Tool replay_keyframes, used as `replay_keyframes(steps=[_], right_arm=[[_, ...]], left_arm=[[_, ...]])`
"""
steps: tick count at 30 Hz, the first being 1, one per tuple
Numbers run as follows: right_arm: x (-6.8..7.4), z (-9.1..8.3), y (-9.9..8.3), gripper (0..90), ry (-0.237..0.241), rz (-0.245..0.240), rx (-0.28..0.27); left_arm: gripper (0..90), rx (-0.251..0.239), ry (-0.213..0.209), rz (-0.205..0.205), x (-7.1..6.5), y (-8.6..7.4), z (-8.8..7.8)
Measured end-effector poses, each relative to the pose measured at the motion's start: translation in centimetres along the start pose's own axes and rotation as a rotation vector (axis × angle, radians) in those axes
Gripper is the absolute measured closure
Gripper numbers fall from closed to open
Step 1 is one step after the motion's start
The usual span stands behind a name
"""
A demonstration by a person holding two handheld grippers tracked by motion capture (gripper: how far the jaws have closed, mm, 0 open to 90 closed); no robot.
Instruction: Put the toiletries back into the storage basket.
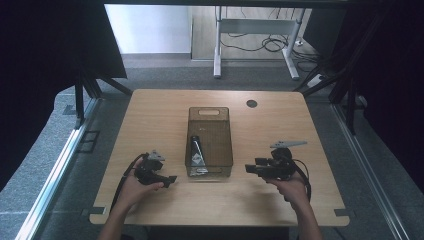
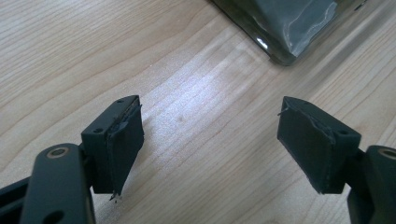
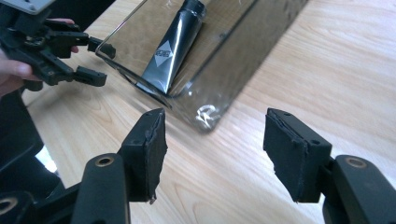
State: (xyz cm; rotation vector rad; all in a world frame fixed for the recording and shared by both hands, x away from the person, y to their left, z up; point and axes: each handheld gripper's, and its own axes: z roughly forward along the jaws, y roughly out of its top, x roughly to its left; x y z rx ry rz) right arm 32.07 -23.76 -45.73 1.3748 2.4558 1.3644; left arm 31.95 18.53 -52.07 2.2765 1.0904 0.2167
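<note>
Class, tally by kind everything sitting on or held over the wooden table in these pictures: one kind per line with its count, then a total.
Transparent smoky plastic bin: 1
Black tube with a pale diamond label, lying inside the bin: 1
Handheld two-jaw grippers, left gripper and right gripper, both open and holding nothing: 2
Total: 4

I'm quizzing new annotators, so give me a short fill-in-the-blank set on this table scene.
1. The dark tube lies inside the clear ____.
2. The bin sits between the left gripper and the ____ gripper.
3. Both grippers' jaws stand ____, holding nothing.
4. Everything rests on a ____ table.

Missing words: bin; right; open; wooden
</note>
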Motion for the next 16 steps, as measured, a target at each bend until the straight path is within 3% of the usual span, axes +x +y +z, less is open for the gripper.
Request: replay_keyframes(steps=[2,8,16], right_arm=[[-0.7,-0.6,-0.8,39.0,0.018,0.006,-0.008],[-2.2,-1.1,-2.1,38.7,-0.005,0.03,0.0],[-1.8,-1.1,-2.2,37.7,-0.032,-0.017,-0.031]], left_arm=[[23.0,0.004,0.0,0.001,0.0,0.0,0.1],[23.0,0.012,-0.002,0.009,0.0,0.0,0.4],[23.0,0.002,-0.008,0.011,-0.3,0.2,0.1]])
